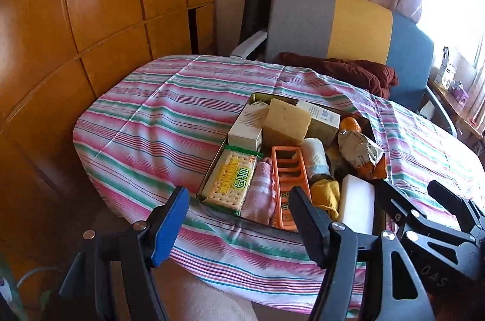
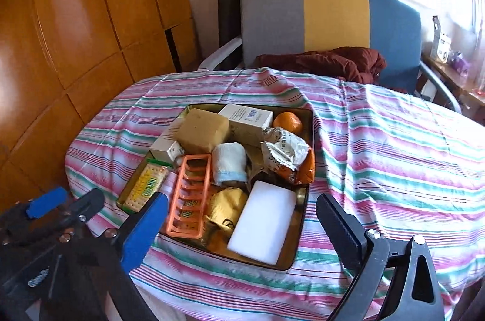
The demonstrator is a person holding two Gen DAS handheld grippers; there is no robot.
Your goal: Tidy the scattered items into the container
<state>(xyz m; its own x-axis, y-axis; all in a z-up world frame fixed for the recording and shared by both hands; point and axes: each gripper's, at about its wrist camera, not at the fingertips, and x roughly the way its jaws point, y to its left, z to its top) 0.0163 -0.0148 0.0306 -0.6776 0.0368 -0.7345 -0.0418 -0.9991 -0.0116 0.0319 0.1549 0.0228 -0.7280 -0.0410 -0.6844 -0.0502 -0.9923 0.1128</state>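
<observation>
Striped pink-green tablecloth (image 2: 379,139): no loose items visible. Dark metal tray container (image 2: 313,120) holds everything, white foam block (image 2: 263,219) at its 5 o'clock corner. Task looks finished. Right gripper (image 2: 242,217) jaws wide, empty; left gripper (image 1: 239,217) part-open, empty.

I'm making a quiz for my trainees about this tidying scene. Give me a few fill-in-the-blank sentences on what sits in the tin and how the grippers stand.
1. The white foam block lies in the tin's corner nearest the ____ gripper.
2. The fruit in the tin's far corner is an ____.
3. The orange plastic rack lies between the cracker packet and the ____ cloth.
4. Both the right gripper and the left gripper are ____, holding nothing.

Missing words: right; orange; yellow; open
</observation>
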